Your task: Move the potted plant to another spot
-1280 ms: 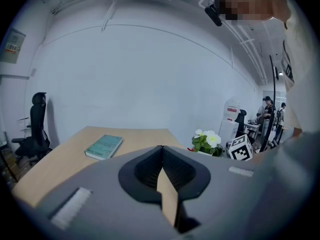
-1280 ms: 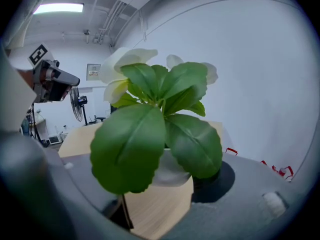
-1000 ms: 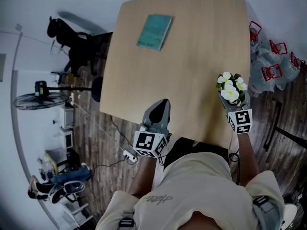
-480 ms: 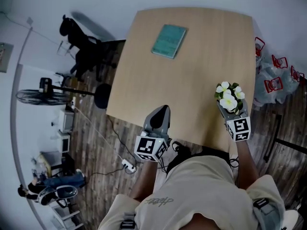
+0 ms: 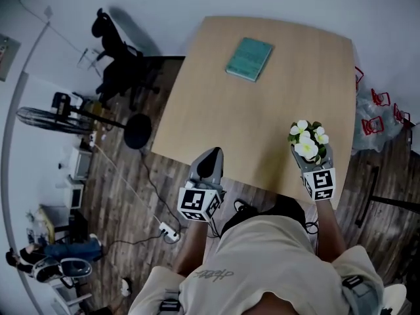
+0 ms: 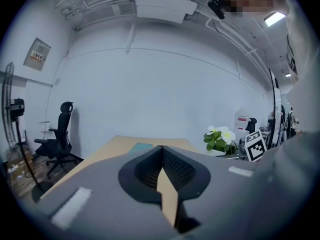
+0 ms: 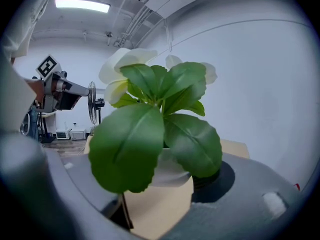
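The potted plant (image 5: 307,140), white flowers and green leaves in a white pot, sits between the jaws of my right gripper (image 5: 308,157) over the front right part of the wooden table (image 5: 262,123). In the right gripper view the white pot (image 7: 167,170) is clamped between the jaws of the right gripper (image 7: 165,186), and broad leaves hide most of it. My left gripper (image 5: 209,157) is shut and empty at the table's front edge. The left gripper (image 6: 161,148) shows its jaw tips touching, and the plant (image 6: 219,138) is off to its right.
A teal book (image 5: 249,59) lies on the far part of the table. A black office chair (image 5: 121,71) and a standing fan (image 5: 46,117) are on the floor to the left. Red-labelled bottles (image 5: 380,107) stand right of the table. A cable and power strip (image 5: 165,231) lie on the floor.
Both grippers have shifted leftward along the table's front relative to the book, the right one carrying the plant with it. The left gripper has stayed shut.
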Demonstrator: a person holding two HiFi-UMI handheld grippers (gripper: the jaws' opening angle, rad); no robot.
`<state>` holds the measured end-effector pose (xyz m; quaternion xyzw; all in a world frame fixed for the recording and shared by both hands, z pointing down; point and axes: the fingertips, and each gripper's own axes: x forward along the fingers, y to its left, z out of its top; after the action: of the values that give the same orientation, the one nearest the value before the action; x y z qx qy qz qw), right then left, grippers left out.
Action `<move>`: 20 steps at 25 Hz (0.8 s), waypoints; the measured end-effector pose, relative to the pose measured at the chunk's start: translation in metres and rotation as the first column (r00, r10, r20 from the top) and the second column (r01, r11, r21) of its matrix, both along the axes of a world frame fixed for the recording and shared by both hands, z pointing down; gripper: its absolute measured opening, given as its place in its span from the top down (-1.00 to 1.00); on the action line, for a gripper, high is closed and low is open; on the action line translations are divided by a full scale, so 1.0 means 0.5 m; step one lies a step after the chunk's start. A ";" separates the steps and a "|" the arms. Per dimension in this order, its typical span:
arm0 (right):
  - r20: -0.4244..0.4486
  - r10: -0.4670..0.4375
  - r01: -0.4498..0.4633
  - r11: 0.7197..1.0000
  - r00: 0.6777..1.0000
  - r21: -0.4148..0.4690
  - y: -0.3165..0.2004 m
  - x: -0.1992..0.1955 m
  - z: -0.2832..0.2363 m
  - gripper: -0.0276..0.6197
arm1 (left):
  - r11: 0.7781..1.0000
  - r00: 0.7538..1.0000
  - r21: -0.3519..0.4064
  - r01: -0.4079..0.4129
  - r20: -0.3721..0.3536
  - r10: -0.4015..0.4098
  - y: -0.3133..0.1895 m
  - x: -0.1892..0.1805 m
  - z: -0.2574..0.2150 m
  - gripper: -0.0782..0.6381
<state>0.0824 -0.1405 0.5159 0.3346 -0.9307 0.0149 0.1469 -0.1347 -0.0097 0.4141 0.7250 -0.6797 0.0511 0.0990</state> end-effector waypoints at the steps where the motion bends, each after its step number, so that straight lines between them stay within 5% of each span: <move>1: -0.002 0.000 0.000 1.000 1.000 0.000 0.013 -0.012 0.000 -0.13 | 1.000 1.000 0.003 0.002 -0.003 -0.002 0.011 -0.016 0.001 0.73; 20: -0.011 -0.034 0.034 0.999 0.999 0.009 0.160 -0.302 -0.013 -0.13 | 0.993 0.992 0.007 0.118 -0.044 -0.117 0.236 -0.361 0.047 0.73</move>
<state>-0.0685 -0.0605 0.5096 0.3197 -0.9355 0.0062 0.1506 -0.3150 0.1082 0.4376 0.6852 -0.7191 0.0263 0.1129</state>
